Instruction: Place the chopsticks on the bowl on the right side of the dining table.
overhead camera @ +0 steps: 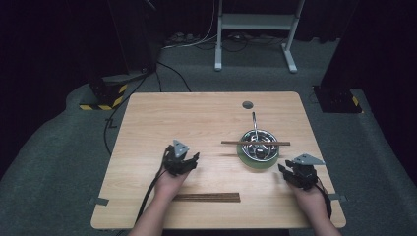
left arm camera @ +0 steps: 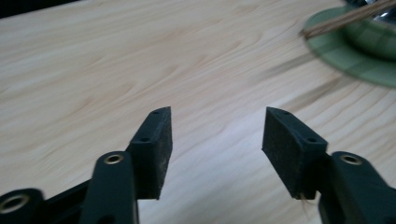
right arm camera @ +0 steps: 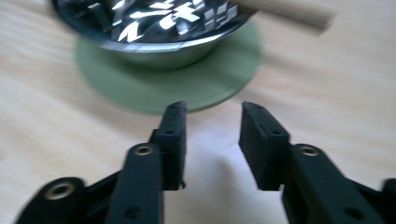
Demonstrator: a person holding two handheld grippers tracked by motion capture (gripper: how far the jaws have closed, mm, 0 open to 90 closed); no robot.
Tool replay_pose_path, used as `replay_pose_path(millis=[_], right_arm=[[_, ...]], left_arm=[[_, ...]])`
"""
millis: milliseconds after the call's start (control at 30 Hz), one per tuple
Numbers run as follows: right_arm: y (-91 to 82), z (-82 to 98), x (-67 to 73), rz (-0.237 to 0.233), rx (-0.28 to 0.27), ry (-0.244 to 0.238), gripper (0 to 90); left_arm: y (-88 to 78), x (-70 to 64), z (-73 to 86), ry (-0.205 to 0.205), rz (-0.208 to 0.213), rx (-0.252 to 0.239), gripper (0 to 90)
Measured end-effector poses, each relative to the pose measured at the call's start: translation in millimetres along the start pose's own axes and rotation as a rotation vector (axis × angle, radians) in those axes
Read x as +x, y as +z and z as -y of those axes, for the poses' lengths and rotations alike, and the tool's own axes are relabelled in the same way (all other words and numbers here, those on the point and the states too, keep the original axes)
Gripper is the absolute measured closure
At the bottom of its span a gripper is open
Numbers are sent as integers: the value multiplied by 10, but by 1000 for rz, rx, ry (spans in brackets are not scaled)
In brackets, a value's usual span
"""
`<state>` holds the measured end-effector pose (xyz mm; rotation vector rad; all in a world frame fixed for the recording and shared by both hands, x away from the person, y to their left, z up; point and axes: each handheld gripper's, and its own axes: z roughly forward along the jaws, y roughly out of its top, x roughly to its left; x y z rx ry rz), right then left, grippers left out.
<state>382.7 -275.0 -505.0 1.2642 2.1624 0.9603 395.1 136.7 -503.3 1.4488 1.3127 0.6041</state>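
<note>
The black padded fingers (left arm camera: 154, 149) of the left gripper (left arm camera: 217, 135) stood wide apart with only bare wood between them. The right gripper (right arm camera: 212, 128) had its fingers (right arm camera: 173, 140) set narrower, also with nothing between them, their tips just short of the round flat green plate (right arm camera: 205, 84).

On that plate sat the shiny steel bowl (overhead camera: 257, 143), holding what looked like metal cutlery, though blur made it hard to be sure. A long brown wooden stick (overhead camera: 255, 143) lay level across the bowl's rim, overhanging both sides. In the high view the left gripper (overhead camera: 189, 162) hovered over the middle of the pale wooden table (overhead camera: 162, 118), left of the bowl and well apart from it, while the right gripper (overhead camera: 285, 172) sat near the plate's lower right edge. A dark brown wooden bundle of sticks (overhead camera: 206, 197) lay flat near the table's front edge, between the two forearms.
</note>
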Motion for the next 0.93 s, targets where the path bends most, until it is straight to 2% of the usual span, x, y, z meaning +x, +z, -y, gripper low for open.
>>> replay_pose_path(millis=[133,167,233,300,367,400,433,467,500,533,567,600,633,733,933], right_arm=[[26,123,174,-71,31,31,499],[32,152,209,-83,39,30,475],[13,185,293,-62,30,8,455],[1,200,338,-64,34,-13,417],[-20,218,387,-64,36,-18,392],[-32,227,412,-61,38,-21,373],[-39,233,434,-58,40,-24,363],[-48,240,460,-52,38,-30,357],[-52,240,480,-40,36,-40,347],[-46,236,484,-40,37,-41,337],[-37,232,479,-40,40,-32,319],[-31,228,463,-46,44,-24,316],[-27,225,453,-49,46,-7,318],[-29,226,471,-38,41,-25,328],[-22,222,456,-49,46,-12,316]], left_arm=[[-314,347,72,-19,-26,24,367],[-383,418,106,-34,-29,30,352],[-526,550,187,-40,-51,49,307],[-680,688,260,-38,-74,80,296],[-819,804,327,-33,-106,92,272],[-861,835,355,-40,-118,83,263],[-907,879,397,-29,-128,74,248],[-960,936,454,-1,-152,97,222],[-990,976,483,-15,-148,72,168],[-1016,1007,486,-55,-147,73,137],[-1036,1031,479,-69,-151,95,150],[-1037,1046,475,-91,-156,97,150],[-1033,1041,475,-92,-156,95,151],[-1006,1025,474,-112,-146,74,151],[-1006,1017,475,-115,-147,71,161]])
